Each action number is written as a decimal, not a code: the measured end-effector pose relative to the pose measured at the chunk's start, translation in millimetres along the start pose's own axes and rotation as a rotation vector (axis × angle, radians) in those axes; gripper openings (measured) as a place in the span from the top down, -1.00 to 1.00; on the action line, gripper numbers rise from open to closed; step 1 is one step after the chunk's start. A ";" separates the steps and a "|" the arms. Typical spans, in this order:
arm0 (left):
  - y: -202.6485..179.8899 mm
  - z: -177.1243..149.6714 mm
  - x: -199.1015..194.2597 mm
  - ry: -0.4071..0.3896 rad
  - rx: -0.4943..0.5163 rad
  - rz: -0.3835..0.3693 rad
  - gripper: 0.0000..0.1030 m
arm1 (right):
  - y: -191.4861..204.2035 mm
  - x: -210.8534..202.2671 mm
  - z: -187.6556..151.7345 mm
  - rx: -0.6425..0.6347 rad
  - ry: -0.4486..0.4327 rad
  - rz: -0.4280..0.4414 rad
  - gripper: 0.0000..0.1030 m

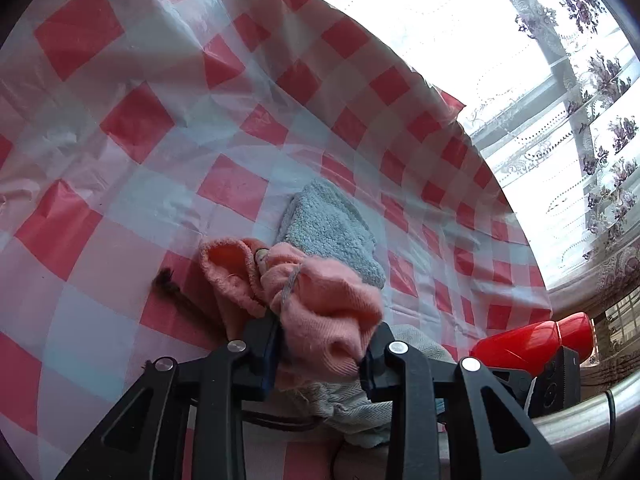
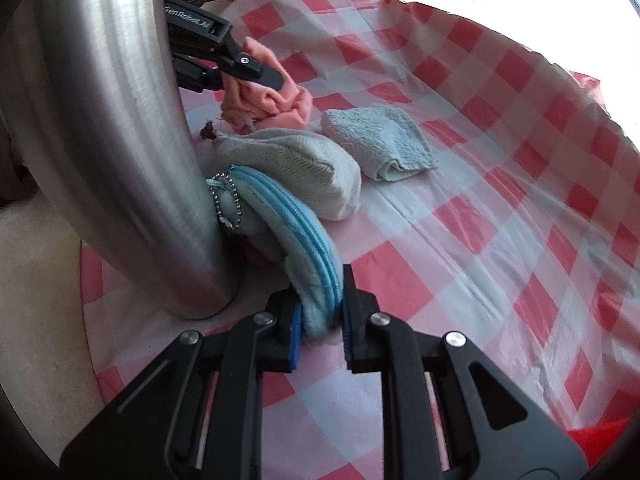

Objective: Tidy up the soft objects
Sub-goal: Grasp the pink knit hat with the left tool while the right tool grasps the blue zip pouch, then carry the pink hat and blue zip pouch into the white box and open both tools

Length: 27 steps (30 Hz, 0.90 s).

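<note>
Soft objects lie grouped on a red-and-white checked surface.

Left wrist view: the left claw fills the lower middle of the frame, its jaws drawn in and pinching a crumpled pink knit cloth, which bulges up between the blue-edged pads. Just above it, at frame centre, lies a folded pale blue towel, touching the pink cloth's upper edge. Under the claw, at lower centre, a cream herringbone cloth shows. A small dark brown tuft lies to the left of the pink cloth. At the right edge sits a red object by a black camera block, with patterned lace curtains bright at the upper right.

Right wrist view: the right claw at lower centre is narrowed onto a fluffy light blue zip pouch, pinching its near end; a ball chain hangs from the pouch's far end. The pouch leans against a brushed metal post filling the left of the frame, seen only as a sliver in the other view. Above it lie the cream herringbone cloth and the pale blue towel. At upper left, the left claw grips the pink knit cloth.
</note>
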<state>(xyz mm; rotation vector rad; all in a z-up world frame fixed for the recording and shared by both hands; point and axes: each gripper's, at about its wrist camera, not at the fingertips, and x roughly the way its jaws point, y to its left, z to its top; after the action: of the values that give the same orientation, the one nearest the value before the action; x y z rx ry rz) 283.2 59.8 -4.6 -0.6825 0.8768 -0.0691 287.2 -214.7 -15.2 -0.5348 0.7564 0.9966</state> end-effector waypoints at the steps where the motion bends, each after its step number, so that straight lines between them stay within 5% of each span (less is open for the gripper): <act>1: 1.1 -1.3 -3.1 -0.007 -0.001 0.001 0.37 | -0.2 -5.2 -4.0 0.019 -0.001 -0.021 0.64; 27: 15.3 -78.4 -97.7 -0.140 0.014 0.022 0.38 | 51.9 -132.8 -88.1 0.503 -0.069 -0.355 0.65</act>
<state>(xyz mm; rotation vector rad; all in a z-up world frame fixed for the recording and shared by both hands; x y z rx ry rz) 159.2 62.6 18.7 -0.6570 0.7481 -0.0078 169.3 -325.6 28.3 -0.1831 0.7830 0.4667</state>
